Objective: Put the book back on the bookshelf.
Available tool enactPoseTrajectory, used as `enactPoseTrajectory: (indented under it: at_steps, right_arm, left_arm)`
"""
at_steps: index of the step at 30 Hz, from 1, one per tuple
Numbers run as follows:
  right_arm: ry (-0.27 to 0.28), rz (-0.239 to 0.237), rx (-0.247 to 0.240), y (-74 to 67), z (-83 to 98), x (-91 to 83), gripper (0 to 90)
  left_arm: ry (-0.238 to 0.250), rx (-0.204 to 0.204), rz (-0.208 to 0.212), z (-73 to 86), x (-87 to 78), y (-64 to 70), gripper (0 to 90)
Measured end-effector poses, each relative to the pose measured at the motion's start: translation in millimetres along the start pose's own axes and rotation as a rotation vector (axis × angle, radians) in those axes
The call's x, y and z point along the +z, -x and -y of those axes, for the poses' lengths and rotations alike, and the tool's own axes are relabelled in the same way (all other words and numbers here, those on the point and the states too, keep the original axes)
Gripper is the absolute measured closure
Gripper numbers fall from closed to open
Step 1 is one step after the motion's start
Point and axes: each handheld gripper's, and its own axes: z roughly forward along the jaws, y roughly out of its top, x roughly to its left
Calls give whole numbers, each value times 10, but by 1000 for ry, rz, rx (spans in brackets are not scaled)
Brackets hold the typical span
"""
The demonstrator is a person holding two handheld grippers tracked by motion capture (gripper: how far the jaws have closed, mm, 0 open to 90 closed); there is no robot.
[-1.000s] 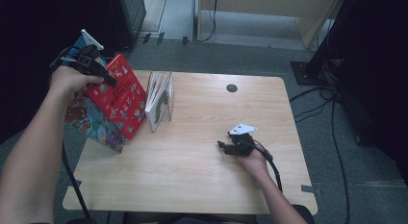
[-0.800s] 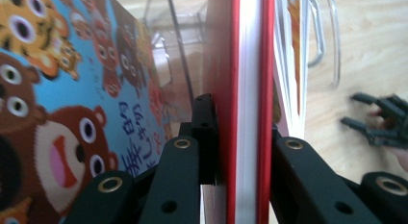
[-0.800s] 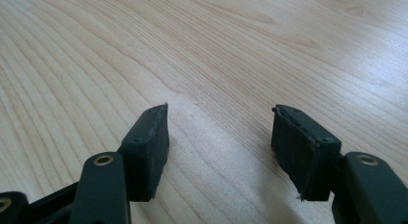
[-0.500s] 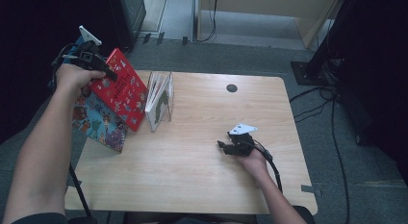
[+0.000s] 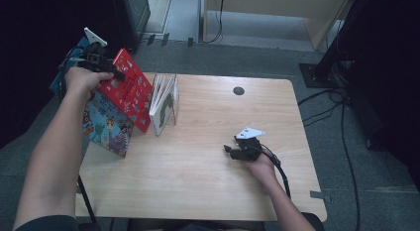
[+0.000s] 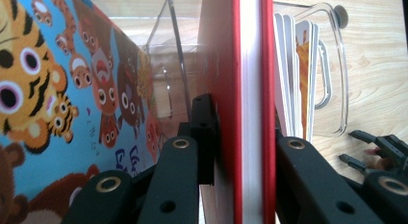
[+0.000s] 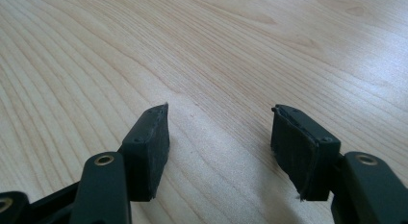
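At the table's far left corner, my left gripper point(image 5: 115, 71) clamps the top edge of a red hardcover picture book point(image 5: 130, 91), its 2 black jaws pressed against both covers with the white page block between them, as my left gripper view shows. The red book tilts out beyond the light wooden table's point(image 5: 208, 186) left edge, leaning just beside a clear plastic book stand point(image 6: 332, 80) that holds thin white-edged books point(image 5: 163, 99) upright. A blue picture book printed with cartoon tigers and bears point(image 5: 106, 127) leans under the red one at the same left edge. My right gripper point(image 5: 229, 150) rests on the bare wood right of the middle, well apart from the books, its 2 jaws spread with nothing between them.
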Motion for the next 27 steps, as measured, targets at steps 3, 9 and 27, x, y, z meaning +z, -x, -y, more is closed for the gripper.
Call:
enactPoseTrajectory:
  at_steps: [3,9,27]
  right_arm:
    - [0,0,0,0,0,0,387]
    - [0,0,1,-1,0,0,387]
    - [1,0,0,-1,0,0,387]
  left_arm:
    - [8,0,-5,0,-5,-4,775]
    - [11,7,10,2,-73,-11,709]
    - [102,29,5,129,-549,-24,528]
